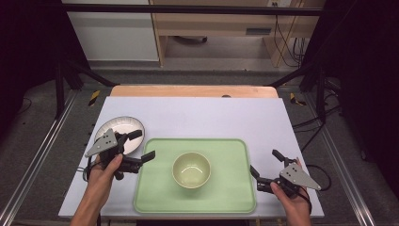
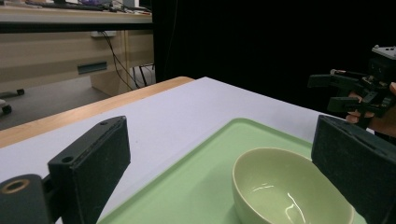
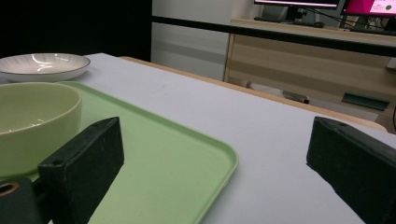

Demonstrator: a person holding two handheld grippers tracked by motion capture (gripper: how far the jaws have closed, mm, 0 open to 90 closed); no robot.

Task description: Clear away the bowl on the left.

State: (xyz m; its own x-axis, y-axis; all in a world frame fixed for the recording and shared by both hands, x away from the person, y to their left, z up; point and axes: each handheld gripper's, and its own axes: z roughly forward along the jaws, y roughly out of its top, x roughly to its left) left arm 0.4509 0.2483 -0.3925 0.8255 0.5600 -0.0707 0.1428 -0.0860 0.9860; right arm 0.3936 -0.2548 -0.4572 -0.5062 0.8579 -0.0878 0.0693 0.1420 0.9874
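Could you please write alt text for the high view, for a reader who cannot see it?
A pale green bowl sits centred on a green tray on a white table. An open left gripper hovers over a white plate left of the tray; an open right gripper hovers right of it.

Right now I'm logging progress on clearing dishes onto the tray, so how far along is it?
Done: the green bowl sits on the green tray. In hand: nothing; the left gripper hangs open over the white plate and the tray's left edge, and the right gripper waits open beside the tray's right edge. Left: the plate lies on the table outside the tray.
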